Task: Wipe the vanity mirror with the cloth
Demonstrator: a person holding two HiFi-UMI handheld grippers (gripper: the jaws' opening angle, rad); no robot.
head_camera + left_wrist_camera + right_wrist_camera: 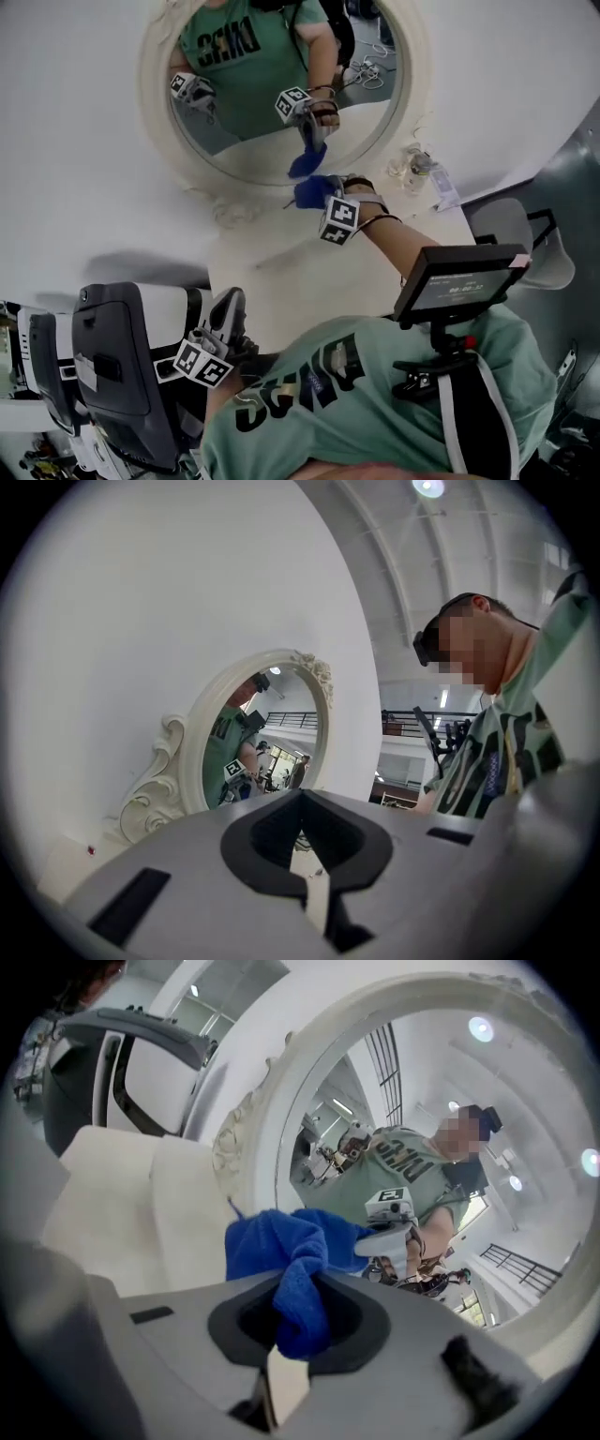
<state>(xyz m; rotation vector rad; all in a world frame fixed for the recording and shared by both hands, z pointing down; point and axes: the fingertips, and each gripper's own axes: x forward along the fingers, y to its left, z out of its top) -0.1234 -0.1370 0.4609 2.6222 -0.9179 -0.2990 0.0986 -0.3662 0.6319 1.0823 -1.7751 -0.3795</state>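
The right tongs [298, 1335] are clamped on a bunched blue cloth [286, 1246], which bulges out past their tips and sits just in front of the lower rim of the round, white-framed vanity mirror [265, 127]. Whether the cloth touches the glass cannot be told. The mirror stands on a white desk [281, 281] against a white wall. The left tongs [309, 888] are drawn together with nothing between them, held low near the person's body, well apart from the mirror.
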